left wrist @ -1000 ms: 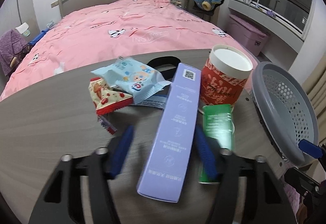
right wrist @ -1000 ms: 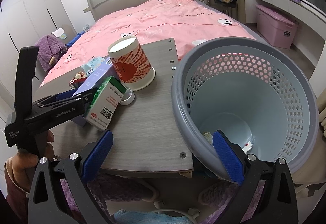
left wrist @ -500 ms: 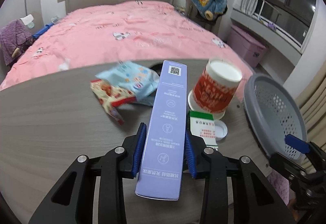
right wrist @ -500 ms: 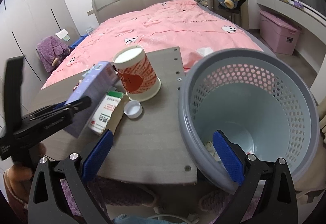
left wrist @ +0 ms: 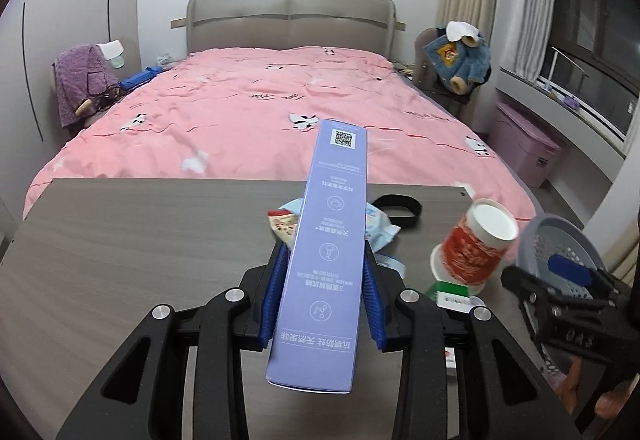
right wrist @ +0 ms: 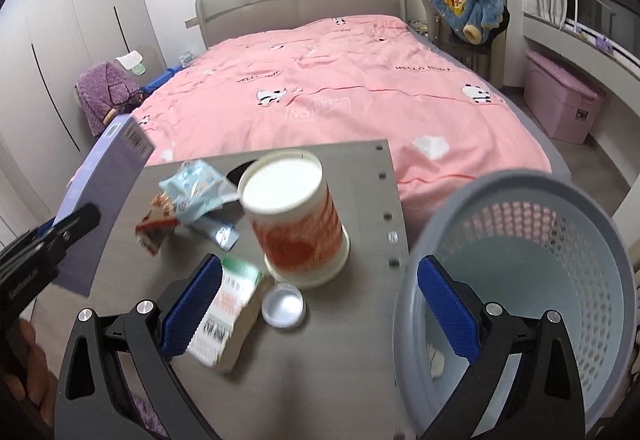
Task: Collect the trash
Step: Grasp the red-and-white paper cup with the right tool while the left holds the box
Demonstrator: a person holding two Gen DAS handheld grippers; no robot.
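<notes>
lavender toothpaste box [left wrist: 328, 252], long, slim, printed white, is clamped in left gripper [left wrist: 325, 300] jaws; right gripper [right wrist: 320, 308] jaws gape empty.

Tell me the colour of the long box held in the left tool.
Lavender-purple box with white print; left wrist view shows it best.

The right gripper [right wrist: 320, 304] has its blue fingers [right wrist: 448, 310] spread wide. The right finger sits over the rim of the grey perforated basket [right wrist: 560, 280]; beside the left finger lies a green-and-white carton [right wrist: 228, 314] on the tabletop [right wrist: 360, 176]. Between the fingers sits a white lid [right wrist: 283, 306], with a red paper cup [right wrist: 298, 224] beyond it. Far left, the left gripper [right wrist: 44, 252] grips a purple box [right wrist: 100, 192].
</notes>
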